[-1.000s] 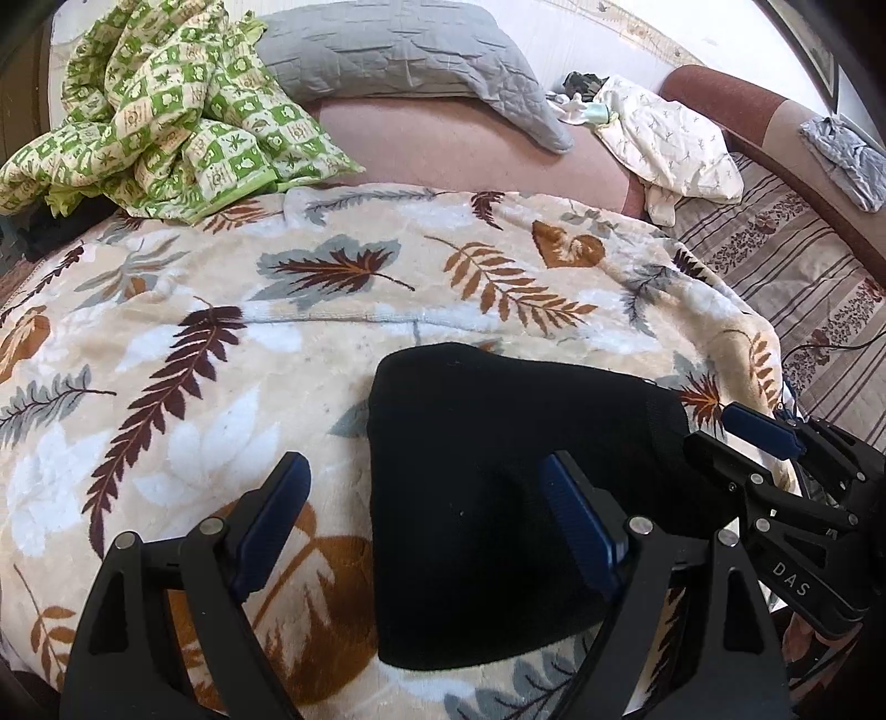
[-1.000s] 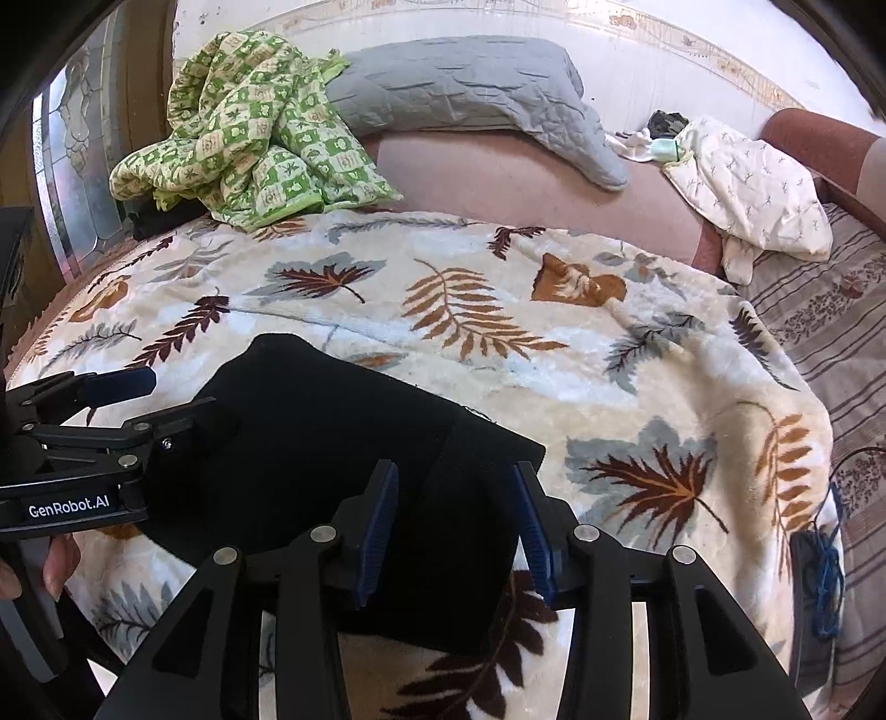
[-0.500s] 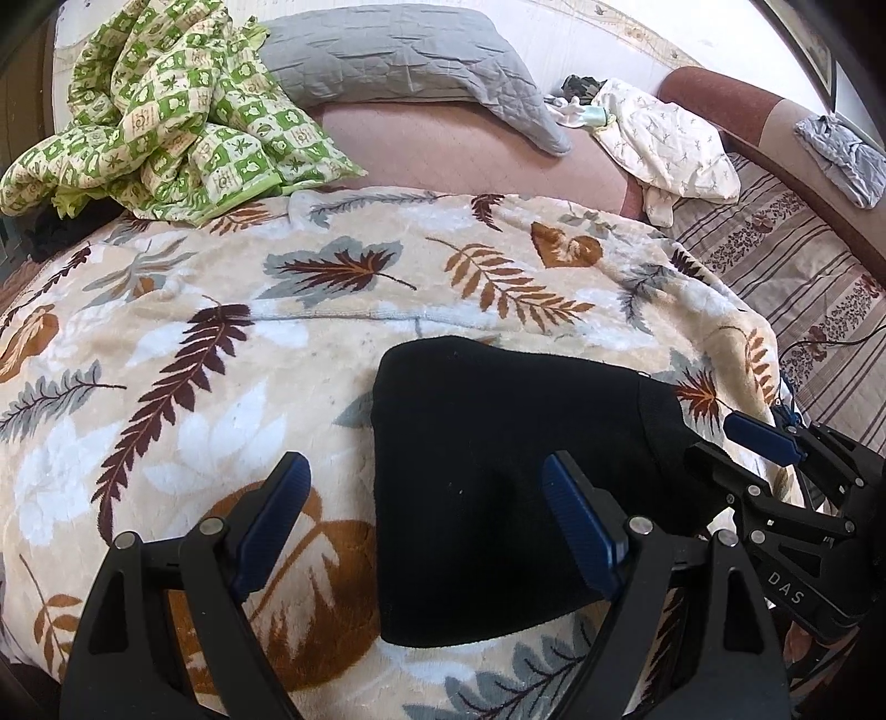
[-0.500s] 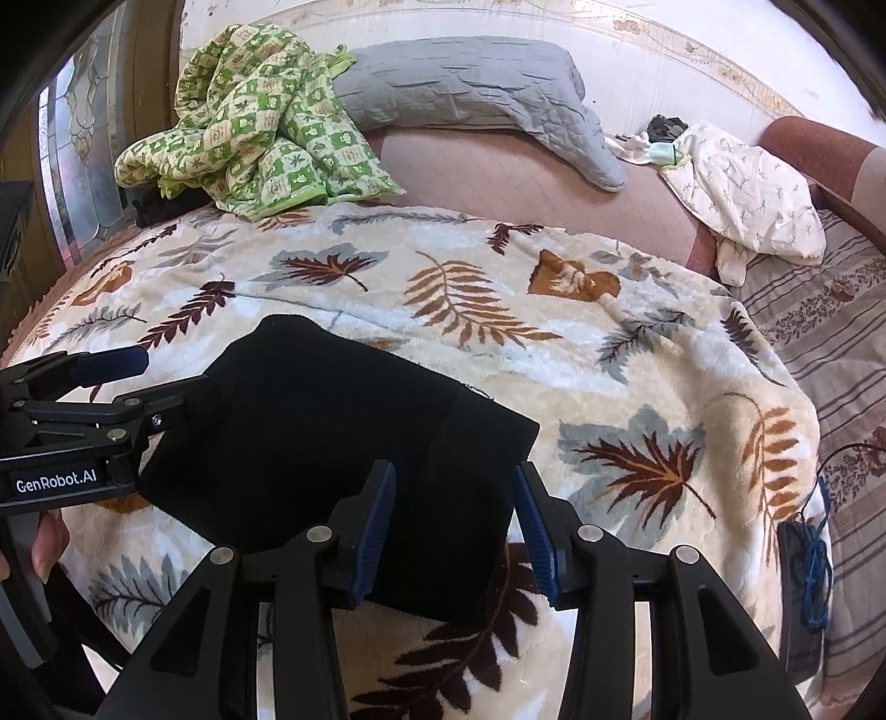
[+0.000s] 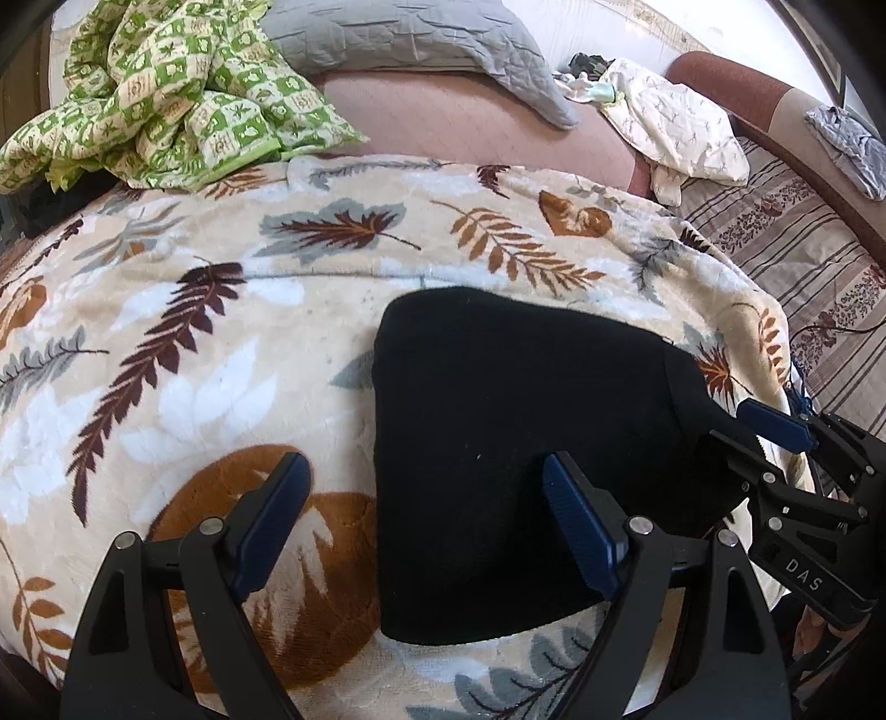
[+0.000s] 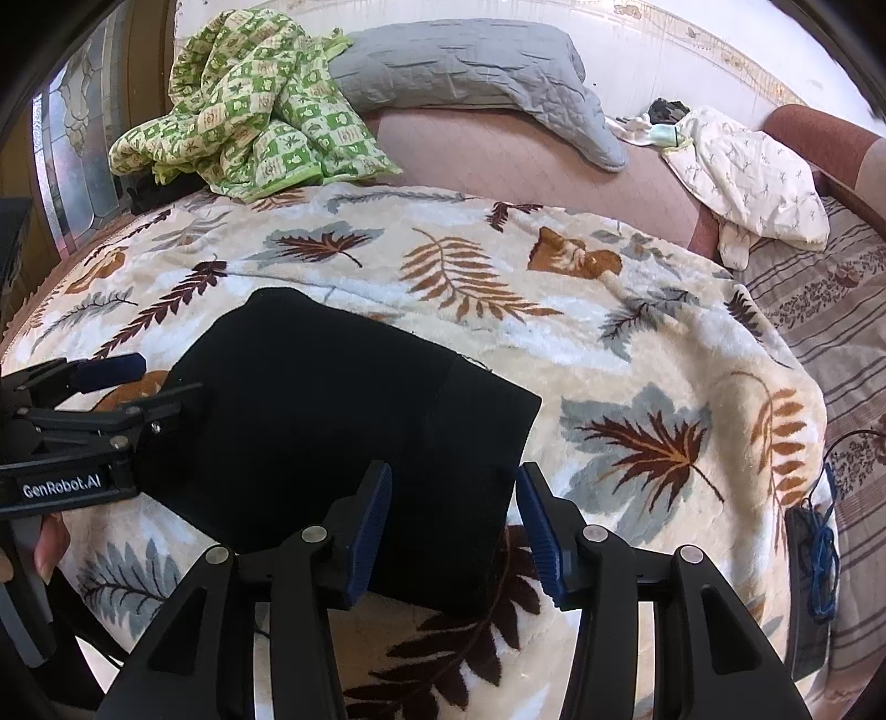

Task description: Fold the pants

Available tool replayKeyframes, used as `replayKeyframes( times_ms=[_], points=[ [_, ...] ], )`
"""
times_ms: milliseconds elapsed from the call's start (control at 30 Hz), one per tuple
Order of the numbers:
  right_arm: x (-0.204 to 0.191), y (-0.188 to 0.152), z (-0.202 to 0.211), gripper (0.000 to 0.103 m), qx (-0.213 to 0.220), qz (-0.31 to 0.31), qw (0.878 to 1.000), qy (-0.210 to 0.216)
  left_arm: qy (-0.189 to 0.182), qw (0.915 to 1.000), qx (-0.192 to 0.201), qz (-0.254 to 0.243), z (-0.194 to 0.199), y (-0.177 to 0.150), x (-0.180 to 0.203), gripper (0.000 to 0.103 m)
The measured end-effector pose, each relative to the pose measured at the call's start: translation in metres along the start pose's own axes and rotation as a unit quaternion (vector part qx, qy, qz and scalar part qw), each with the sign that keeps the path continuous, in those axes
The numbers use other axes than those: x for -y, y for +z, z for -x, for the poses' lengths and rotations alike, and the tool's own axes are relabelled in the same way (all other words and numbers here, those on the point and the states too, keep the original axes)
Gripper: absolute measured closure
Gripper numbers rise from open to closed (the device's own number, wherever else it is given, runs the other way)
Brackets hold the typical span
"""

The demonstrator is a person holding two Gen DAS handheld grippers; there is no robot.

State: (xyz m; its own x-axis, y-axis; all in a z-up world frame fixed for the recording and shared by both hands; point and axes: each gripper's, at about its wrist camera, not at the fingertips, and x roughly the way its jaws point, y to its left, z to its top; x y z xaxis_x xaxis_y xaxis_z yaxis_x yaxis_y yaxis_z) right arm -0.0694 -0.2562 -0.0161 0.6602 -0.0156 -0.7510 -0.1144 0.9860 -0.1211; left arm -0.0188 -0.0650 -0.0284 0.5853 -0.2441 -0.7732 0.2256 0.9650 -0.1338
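The black pants [image 5: 515,421] lie folded into a compact block on the leaf-print blanket [image 5: 194,332]; they also show in the right wrist view [image 6: 354,421]. My left gripper [image 5: 423,515] is open, its jaws wide apart over the pants' near left edge, holding nothing. My right gripper [image 6: 454,520] is open and empty, its jaws straddling the near right corner of the pants. Each gripper shows at the edge of the other's view: the right one [image 5: 769,437] and the left one [image 6: 138,382].
A green checked quilt [image 5: 155,94] and a grey pillow [image 5: 410,39] lie at the head of the bed. A cream garment [image 5: 675,127] lies at the far right by a striped sheet [image 5: 803,260]. A dark device with blue cord [image 6: 814,559] hangs at the blanket's right edge.
Both grippers have drawn back slightly from the folded pants and stayed open. The pants have not moved.
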Motion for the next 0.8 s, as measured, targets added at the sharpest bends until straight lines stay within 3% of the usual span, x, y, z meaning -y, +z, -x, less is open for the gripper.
replayKeyframes(
  times_ms=[433, 600, 700, 800],
  points=[
    [0.008, -0.017, -0.018, 0.043, -0.012, -0.023, 1.000, 0.012, -0.017, 0.9997, -0.011, 0.016, -0.011, -0.005, -0.005, 0.013],
    [0.031, -0.014, -0.012, 0.038, -0.012, -0.076, 0.995, 0.071, -0.014, 0.9998, 0.002, 0.011, 0.008, 0.003, -0.011, 0.013],
    [0.050, -0.014, -0.010, 0.026, -0.009, -0.129, 0.986, 0.103, -0.026, 0.9995, -0.002, 0.019, 0.011, 0.008, -0.019, 0.013],
    [0.062, -0.015, -0.014, 0.025, -0.013, -0.162, 0.979, 0.127, -0.040, 0.9987, -0.011, 0.030, 0.007, 0.011, -0.026, 0.013]
  ],
)
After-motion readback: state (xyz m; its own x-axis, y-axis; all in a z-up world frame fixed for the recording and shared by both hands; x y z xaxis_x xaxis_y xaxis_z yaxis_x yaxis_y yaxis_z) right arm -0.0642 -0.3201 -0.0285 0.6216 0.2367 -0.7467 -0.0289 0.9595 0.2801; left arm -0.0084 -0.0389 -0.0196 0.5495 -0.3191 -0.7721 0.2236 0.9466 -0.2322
